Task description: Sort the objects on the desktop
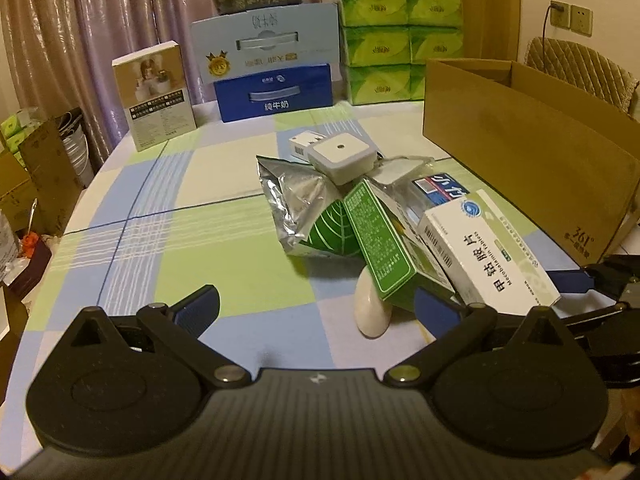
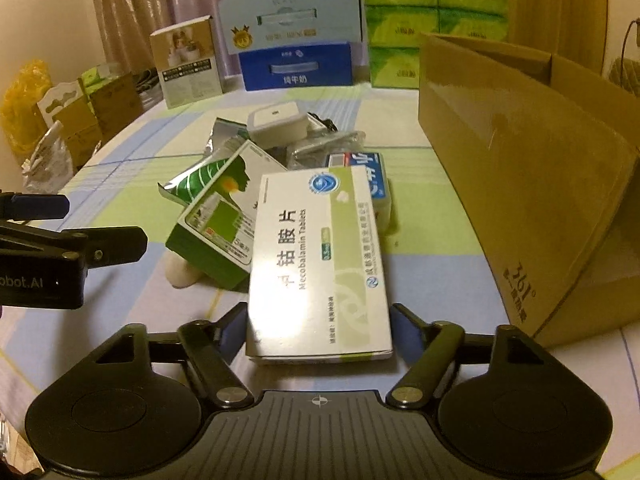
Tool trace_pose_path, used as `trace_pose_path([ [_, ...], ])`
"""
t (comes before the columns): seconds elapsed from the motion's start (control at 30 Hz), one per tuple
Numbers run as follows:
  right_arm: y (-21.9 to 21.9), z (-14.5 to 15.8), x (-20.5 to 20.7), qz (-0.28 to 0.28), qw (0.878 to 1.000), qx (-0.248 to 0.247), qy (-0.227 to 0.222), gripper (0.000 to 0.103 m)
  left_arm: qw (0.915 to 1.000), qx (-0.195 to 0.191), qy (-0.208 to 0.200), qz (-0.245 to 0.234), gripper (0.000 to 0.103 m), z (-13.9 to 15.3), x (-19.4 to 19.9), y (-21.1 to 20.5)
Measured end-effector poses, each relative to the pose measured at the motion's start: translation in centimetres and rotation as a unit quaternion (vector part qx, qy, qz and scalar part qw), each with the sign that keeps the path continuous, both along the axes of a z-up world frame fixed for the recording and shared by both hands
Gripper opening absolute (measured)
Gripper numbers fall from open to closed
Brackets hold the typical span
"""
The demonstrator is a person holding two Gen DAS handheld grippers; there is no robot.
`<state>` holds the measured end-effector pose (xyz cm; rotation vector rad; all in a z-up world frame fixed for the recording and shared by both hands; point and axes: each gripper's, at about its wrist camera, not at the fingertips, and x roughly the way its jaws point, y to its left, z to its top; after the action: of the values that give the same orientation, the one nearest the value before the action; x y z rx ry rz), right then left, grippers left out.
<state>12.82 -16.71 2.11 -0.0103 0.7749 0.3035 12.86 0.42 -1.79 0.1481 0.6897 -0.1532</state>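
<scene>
**A:** How much room is there around the pile?

**B:** Ahead and to the left of the left gripper [image 1: 316, 312] the checked tablecloth [image 1: 160, 216] lies bare up to the cartons at the far edge. To its right, the tall cardboard box [image 1: 532, 172] walls off that side, standing just beyond the heap.

**A:** What does each camera add?

**B:** The left wrist view shows a white oval piece [image 1: 372, 312] poking out from under the green box [image 1: 380, 240], and the silver foil pouch [image 1: 296, 204] behind it. The right wrist view looks straight down the white tablet box [image 2: 320, 264], with a blue-and-white pack [image 2: 376, 176] just past its far end and the white square device [image 2: 276, 120] atop the heap further on.

**A:** And the tools?

**B:** The right gripper [image 2: 320, 332] is spread wide, its blue pads either side of the tablet box's near end; the left pad looks close against it, the right stands apart. The left gripper is wide open too, holding nothing, its right finger just beside the green box.
</scene>
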Motion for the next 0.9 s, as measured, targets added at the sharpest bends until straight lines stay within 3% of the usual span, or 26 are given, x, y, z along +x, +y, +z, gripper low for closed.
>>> trace_pose_path([
  [0.13, -0.5, 0.4, -0.4, -0.012, 1.000, 0.005, -0.006, 0.069, 0.9997, 0.022, -0.009, -0.007, 0.102, -0.5, 0.2, -0.5],
  [0.47, -2.6, 0.9, -0.2, -0.065, 0.998, -0.004, -0.015, 0.068, 0.9907, 0.090, -0.041, -0.094, 0.101, -1.9, 0.4, -4.8],
  [0.6, -3.7, 0.8, -0.2, -0.080, 0.997, -0.003, -0.006, 0.068, 0.9858, 0.112, -0.060, -0.110, 0.091, -2.4, 0.8, -6.0],
  [0.73, -4.5, 0.5, -0.3, -0.092, 0.996, -0.009, 0.004, 0.068, 0.9869, 0.098, -0.048, -0.119, 0.090, -2.8, 1.8, -6.4],
  [0.9, -4.9, 0.6, -0.5, -0.096, 0.995, -0.004, 0.006, 0.068, 0.9828, 0.123, -0.044, -0.131, 0.088, -3.7, 2.6, -7.4],
])
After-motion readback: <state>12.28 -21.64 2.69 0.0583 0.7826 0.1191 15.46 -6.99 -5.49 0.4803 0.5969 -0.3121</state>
